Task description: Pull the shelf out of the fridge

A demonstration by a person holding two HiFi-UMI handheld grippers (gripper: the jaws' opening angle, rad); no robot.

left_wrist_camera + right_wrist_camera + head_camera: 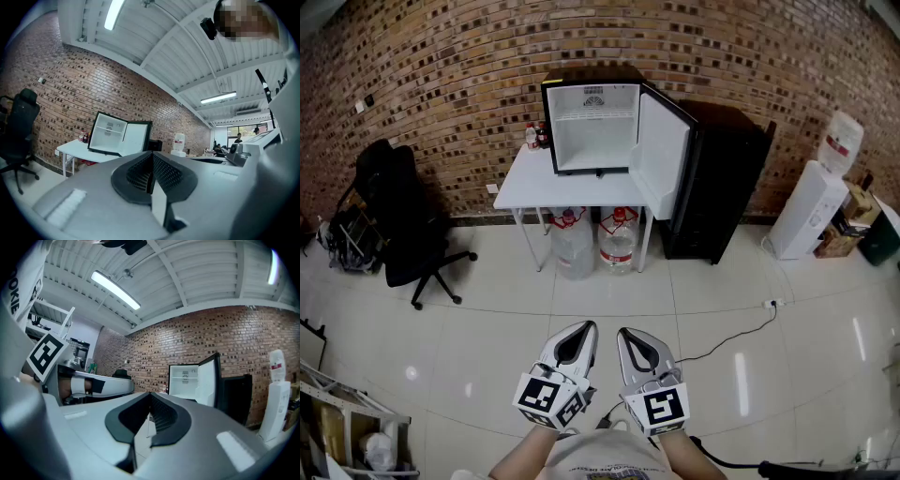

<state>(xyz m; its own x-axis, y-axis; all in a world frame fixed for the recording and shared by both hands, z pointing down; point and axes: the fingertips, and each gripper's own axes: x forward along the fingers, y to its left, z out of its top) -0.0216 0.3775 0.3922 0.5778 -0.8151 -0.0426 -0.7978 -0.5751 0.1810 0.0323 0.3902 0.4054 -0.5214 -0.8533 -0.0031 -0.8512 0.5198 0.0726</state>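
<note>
A small black fridge (592,122) stands on a white table (530,183) by the brick wall, its door (661,155) swung open to the right. A thin white shelf (593,115) crosses the upper part of its white inside. Both grippers are held low over the floor, far in front of the fridge. My left gripper (584,328) is shut with nothing in it, and my right gripper (625,333) beside it is shut and empty too. The open fridge (108,135) is small and distant in the left gripper view, and the fridge (187,379) is just as far off in the right gripper view.
Two big water bottles (595,242) stand under the table. A black office chair (408,234) is at the left, a black cabinet (722,183) right of the fridge door, a white water dispenser (811,202) further right. A cable (741,328) lies on the tiled floor.
</note>
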